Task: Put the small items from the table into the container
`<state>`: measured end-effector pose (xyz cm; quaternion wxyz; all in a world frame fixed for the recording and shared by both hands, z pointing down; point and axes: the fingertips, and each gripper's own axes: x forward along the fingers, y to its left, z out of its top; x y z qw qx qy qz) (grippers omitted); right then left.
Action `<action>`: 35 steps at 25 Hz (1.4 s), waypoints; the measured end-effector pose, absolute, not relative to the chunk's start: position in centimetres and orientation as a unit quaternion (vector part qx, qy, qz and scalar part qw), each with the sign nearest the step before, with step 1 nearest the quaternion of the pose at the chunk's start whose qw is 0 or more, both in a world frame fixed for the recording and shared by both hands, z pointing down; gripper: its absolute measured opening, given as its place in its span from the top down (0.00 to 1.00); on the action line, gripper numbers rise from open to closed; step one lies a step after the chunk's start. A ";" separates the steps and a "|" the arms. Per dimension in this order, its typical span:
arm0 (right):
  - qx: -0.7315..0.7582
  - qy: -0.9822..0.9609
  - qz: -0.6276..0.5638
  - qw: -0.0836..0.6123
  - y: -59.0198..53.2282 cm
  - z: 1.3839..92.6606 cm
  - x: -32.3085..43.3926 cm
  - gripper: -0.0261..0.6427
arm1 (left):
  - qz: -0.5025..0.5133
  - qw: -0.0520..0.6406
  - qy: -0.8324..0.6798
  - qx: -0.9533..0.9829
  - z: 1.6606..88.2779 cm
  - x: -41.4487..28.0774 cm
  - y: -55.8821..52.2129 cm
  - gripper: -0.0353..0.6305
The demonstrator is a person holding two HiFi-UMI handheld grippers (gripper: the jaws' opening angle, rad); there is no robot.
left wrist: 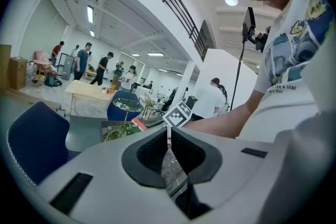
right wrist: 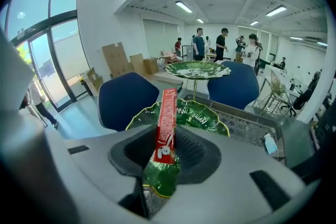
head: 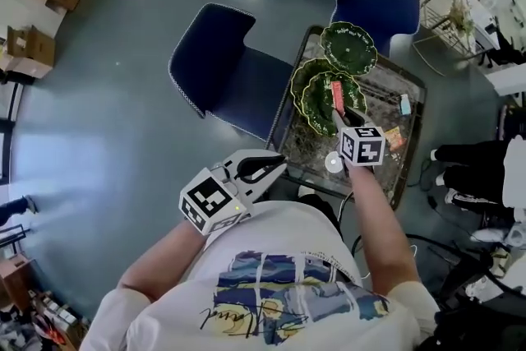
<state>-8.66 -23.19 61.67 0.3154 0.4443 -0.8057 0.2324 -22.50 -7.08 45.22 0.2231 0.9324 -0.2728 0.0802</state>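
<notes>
A green leaf-shaped tiered dish [head: 312, 99] stands on the dark patterned table [head: 411, 168]; its top plate [head: 349, 47] sits farther back. My right gripper [head: 339, 119] is shut on a long red packet [head: 337, 94] and holds it upright over the lower dish. In the right gripper view the red packet [right wrist: 167, 118] rises between the jaws, with the lower dish [right wrist: 197, 113] below it. My left gripper [head: 275, 163] hangs at the table's near left corner, its jaws [left wrist: 169, 136] closed together with nothing in them.
On the table lie a light blue packet [head: 404, 103], an orange item [head: 394, 137] and a white round thing [head: 334, 163]. Two blue chairs [head: 220, 62] [head: 380, 2] stand beside and behind the table. A wire rack [head: 454, 16] is at the far right.
</notes>
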 end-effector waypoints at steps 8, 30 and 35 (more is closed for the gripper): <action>0.435 -0.788 0.260 0.351 -24.7 64.9 -10.7 0.80 | 0.075 0.243 -0.295 0.921 46.8 -26.1 -7.5 0.93; 0.466 -0.806 0.202 0.303 -18.8 56.7 -6.8 0.78 | 0.077 0.235 -0.183 0.952 45.3 -20.5 -7.7 0.93; 0.504 -0.781 0.216 0.299 -13.9 56.6 -1.0 0.78 | 0.090 0.228 -0.122 0.962 45.3 -16.2 -7.0 0.93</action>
